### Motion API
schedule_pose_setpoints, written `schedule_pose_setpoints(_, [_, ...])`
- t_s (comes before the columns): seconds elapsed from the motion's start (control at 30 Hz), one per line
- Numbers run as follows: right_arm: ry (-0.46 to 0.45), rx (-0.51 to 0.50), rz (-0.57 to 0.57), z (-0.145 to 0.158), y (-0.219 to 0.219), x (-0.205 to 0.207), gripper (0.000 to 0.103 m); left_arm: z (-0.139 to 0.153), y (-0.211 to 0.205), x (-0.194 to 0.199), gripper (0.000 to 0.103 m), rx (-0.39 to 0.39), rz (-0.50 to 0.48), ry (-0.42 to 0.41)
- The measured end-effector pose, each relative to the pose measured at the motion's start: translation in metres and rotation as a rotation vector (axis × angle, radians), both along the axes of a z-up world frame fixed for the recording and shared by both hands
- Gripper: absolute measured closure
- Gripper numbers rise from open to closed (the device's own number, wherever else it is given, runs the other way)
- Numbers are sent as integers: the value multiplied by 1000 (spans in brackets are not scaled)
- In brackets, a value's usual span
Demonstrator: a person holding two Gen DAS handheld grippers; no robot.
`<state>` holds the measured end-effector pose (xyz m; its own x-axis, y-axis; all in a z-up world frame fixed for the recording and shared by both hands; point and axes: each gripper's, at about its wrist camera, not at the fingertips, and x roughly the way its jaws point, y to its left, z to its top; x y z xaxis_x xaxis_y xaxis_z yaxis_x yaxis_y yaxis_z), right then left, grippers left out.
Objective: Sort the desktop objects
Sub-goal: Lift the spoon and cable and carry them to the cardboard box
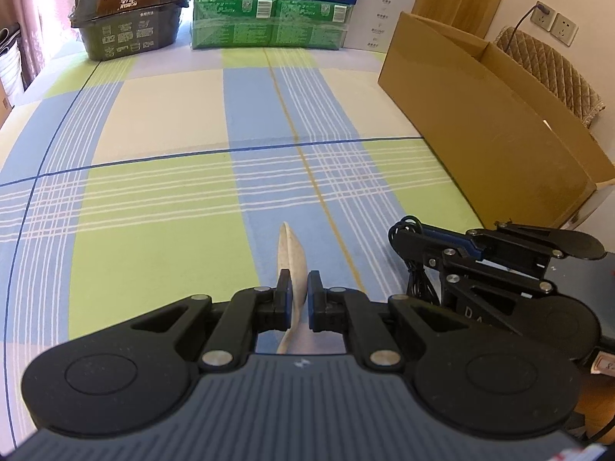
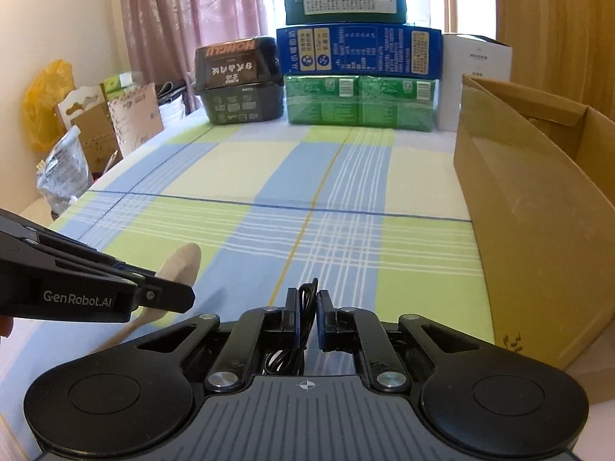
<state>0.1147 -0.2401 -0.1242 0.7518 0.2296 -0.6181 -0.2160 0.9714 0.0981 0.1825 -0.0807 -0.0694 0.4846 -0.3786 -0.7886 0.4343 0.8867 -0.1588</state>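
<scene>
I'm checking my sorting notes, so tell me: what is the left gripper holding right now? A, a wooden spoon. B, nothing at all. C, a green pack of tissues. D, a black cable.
A: the left gripper is shut on the pale wooden spoon, whose bowl sticks out past the pads; the black cable is in the right gripper instead.

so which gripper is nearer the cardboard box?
Right. The right gripper, shut on a black cable, sits just beside the cardboard box; the left gripper, holding the wooden spoon, is further away.
</scene>
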Motion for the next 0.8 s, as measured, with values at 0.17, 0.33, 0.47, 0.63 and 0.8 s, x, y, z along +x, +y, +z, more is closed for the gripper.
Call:
schedule_pose_setpoints(0.17, [-32,39,-8,13,-3,-3,99,4,-1,-3,98,-13,-3,-8])
schedule_pose_setpoints(0.33, [-78,54,-5,26,-3,-6,99,9,-1,-4,98,-27,-4,-20])
schedule_pose_setpoints(0.47, [-87,51,-6,28,-2,-4,99,9,1,-4,98,-29,-2,-22])
schedule_pose_setpoints(0.63, [-93,37,3,30,0,-5,99,10,0,-4,98,-26,-5,-24])
schedule_pose_setpoints(0.8, [-96,26,-1,33,-2,-11,99,12,-2,-4,98,-26,-3,-27])
